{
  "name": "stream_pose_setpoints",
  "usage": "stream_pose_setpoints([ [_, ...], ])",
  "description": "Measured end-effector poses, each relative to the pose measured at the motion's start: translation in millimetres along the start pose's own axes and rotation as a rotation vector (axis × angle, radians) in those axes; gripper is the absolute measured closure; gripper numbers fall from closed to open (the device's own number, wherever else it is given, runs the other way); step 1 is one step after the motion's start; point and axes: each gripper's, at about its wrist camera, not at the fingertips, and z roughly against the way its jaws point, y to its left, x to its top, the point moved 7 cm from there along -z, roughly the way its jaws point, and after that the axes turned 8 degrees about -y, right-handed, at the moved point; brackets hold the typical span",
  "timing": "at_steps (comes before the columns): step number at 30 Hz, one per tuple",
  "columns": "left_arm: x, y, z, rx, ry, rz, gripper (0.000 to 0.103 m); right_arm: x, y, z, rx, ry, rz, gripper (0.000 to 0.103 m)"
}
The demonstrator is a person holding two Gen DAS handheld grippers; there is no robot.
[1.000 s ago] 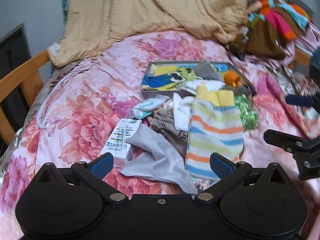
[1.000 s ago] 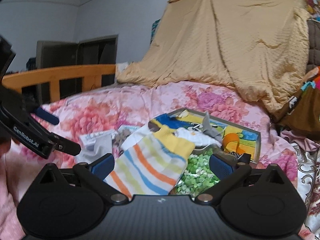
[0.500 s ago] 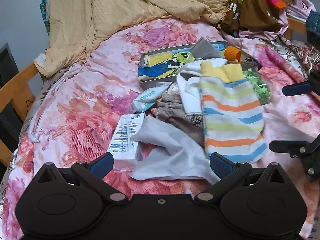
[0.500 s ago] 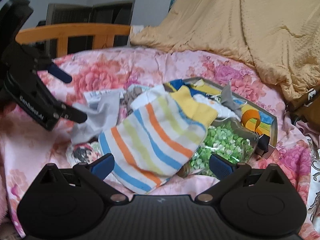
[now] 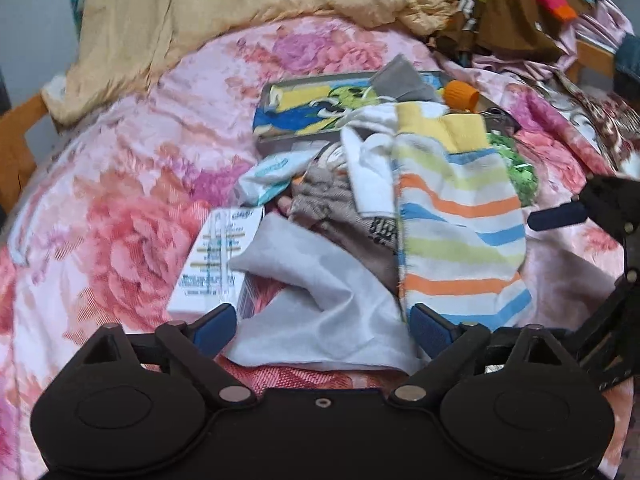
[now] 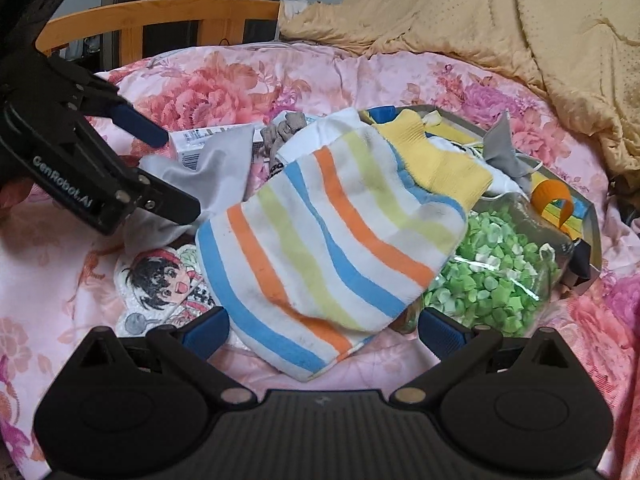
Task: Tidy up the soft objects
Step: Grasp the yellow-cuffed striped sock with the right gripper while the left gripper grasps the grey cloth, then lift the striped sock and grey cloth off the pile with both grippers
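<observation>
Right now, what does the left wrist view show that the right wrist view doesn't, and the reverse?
Left wrist view only: the colourful brown garment heaped at the far right, and a white-and-teal packet beside the tray.

Right wrist view only: the cartoon-face sticker under the sock's left edge, and the wooden bed rail.

Both: the striped sock, grey cloth, white box, bag of green pieces, tray and tan blanket. Both grippers stand open.
</observation>
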Motion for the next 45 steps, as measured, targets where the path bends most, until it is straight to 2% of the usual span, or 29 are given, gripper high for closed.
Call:
stream_pose_setpoints([
  [6,-3.0,5.9,-13.3,-0.005,0.028,0.051,0.024,8.0,-3.4,-11.5,0.026,-0.012,-0.064,0.001],
  [8,-3.7,4.8,-15.6,-0.01,0.033,0.048,0.033,11.3,-0.3,-10.9,0.025,-0.025,-0.038,0.014],
  [11,-5.9,2.9,-18.8,-0.031,0.053,0.049,0.046,12.2,3.4,-11.3,0.033,-0.023,-0.024,0.015],
  [18,-6.8,3.3,-19.8,-0.04,0.059,0.061,0.056,12.7,9.1,-13.4,0.041,-0.023,-0.002,0.016],
  [24,-6.9,1.9,-17.2,-0.01,0.059,0.023,0.072,10.9,9.1,-14.0,0.05,-0.011,-0.01,0.025],
  [26,-5.3,0.1,-15.0,-0.008,0.051,0.008,0.081,10.7,10.5,-13.7,0.052,-0.008,-0.006,0.032],
  [30,-2.2,-2.5,-10.4,-0.014,0.034,-0.009,0.09,8.9,13.7,-12.8,0.049,-0.002,0.018,0.048],
  [32,-1.4,-4.5,-8.2,-0.021,0.025,-0.02,0.092,8.0,15.8,-12.3,0.043,-0.001,0.036,0.066],
  [34,0.5,-7.1,-5.2,-0.035,0.015,-0.02,0.093,6.7,18.3,-12.1,0.027,0.004,0.06,0.077],
  [39,4.3,-17.6,4.6,-0.097,-0.01,-0.01,0.094,5.5,24.2,-3.5,0.017,-0.003,0.094,0.086],
  [41,5.7,-22.8,9.0,-0.128,-0.011,-0.006,0.094,6.4,25.1,3.4,0.028,-0.007,0.085,0.093],
  [45,6.0,-31.0,17.4,-0.208,0.009,0.039,0.094,11.0,23.1,23.2,0.053,-0.028,0.047,0.096],
])
